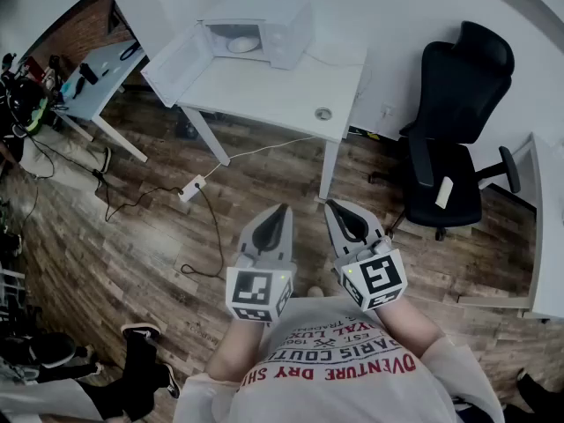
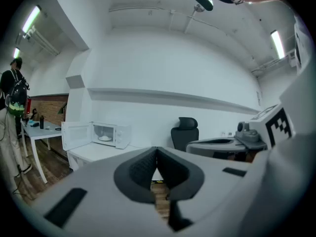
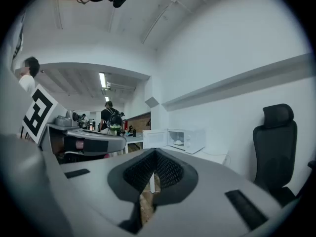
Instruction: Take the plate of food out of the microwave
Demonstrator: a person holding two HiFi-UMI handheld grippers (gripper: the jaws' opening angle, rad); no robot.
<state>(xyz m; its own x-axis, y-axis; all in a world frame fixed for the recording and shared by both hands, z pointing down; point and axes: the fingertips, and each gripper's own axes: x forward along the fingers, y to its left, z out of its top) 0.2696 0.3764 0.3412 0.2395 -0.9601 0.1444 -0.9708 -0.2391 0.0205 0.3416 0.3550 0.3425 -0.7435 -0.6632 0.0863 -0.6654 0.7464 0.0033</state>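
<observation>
A white microwave [image 1: 284, 35] stands on a white table [image 1: 291, 95] at the far side of the room, its door [image 1: 176, 64] swung open to the left. Inside sits a white plate of food [image 1: 240, 44]. Both gripper views show it small and far off: the plate [image 2: 104, 138] in the microwave [image 2: 118, 135], and the plate [image 3: 178, 142] in the microwave [image 3: 191, 139]. My left gripper [image 1: 281, 210] and right gripper [image 1: 332, 205] are held side by side near my chest, far from the table. Each is shut with nothing in it: left gripper [image 2: 156, 150], right gripper [image 3: 155, 152].
A black office chair [image 1: 454, 122] stands right of the table. A cable and power strip [image 1: 192, 188] lie on the wooden floor in front of it. Another table [image 1: 97, 77] with clutter is at the left, a desk edge [image 1: 548, 227] at the right. A person with a backpack [image 3: 109, 117] stands far off.
</observation>
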